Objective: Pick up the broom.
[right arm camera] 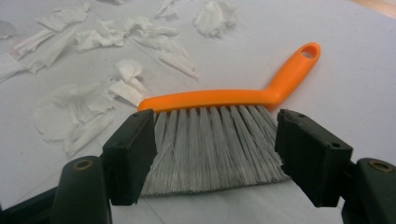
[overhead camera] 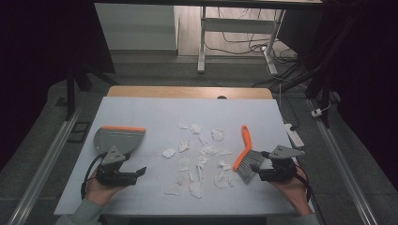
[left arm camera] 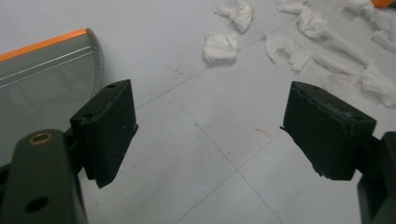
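Note:
A grey dustpan (overhead camera: pixel 119 138) with an orange lip lies on the left of the white table (overhead camera: pixel 141 108). My left gripper (overhead camera: pixel 140 174) hovers just in front of it, open with nothing between its jaws. In the left gripper view the dustpan (left arm camera: pixel 42 79) sits left of the left gripper (left arm camera: pixel 210 112). An orange brush (overhead camera: pixel 245 145) with grey bristles lies flat at the right. My right gripper (overhead camera: pixel 256 169) is at the bristle end, open. In the right gripper view the brush (right arm camera: pixel 210 99) has its bristles between the wide jaws of the right gripper (right arm camera: pixel 212 126).
Several crumpled tissue scraps (overhead camera: pixel 197 159) are scattered over the table's middle, between dustpan and brush; the tissue scraps (left arm camera: pixel 219 46) (right arm camera: pixel 70 112) show ahead of both grippers. A power strip (overhead camera: pixel 294 135) lies off the table's right edge. Desk legs and cables stand beyond the far edge.

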`<state>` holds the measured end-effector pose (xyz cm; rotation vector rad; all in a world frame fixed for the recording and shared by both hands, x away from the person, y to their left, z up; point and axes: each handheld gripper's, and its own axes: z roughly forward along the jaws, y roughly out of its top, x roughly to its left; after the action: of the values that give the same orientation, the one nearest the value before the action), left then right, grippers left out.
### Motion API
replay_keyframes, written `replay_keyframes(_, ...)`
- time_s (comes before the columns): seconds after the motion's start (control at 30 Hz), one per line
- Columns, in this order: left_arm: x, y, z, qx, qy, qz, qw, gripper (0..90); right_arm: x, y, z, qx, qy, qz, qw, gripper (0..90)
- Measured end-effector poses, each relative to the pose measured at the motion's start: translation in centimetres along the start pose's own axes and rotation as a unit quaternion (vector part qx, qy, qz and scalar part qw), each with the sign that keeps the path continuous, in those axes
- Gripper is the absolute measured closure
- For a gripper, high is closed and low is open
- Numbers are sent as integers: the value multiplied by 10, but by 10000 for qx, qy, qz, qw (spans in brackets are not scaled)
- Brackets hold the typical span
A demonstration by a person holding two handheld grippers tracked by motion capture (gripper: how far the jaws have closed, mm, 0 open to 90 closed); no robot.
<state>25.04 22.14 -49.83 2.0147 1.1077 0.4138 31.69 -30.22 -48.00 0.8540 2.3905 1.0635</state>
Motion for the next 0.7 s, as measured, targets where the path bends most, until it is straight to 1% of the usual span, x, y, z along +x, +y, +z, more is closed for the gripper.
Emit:
replay_keyframes(0.1,-1,0,0,-14,22,-1,10000,177,1,2,0,46,2,-47,10000,303)
replay_keyframes(0.27,0,0,0,-12,5,40,10000,177,1,5,1,82,-7,12,10000,311)
replay_keyframes(0.43,0,0,1,-15,5,63,10000,178,3,10,2,117,-76,-30,9999,321)
replay_keyframes(0.5,-1,1,1,-16,12,64,10000,180,3,13,3,89,-89,-16,9999,322)
replay_keyframes(0.6,-1,1,1,-8,17,61,10000,181,3,17,3,65,-154,-58,9998,336)
replay_keyframes(0.67,-1,1,2,-1,10,65,10000,180,3,19,4,76,-153,-38,9998,340)
replay_keyframes(0.7,-1,1,2,4,11,68,10000,180,0,24,4,106,-151,31,9998,340)
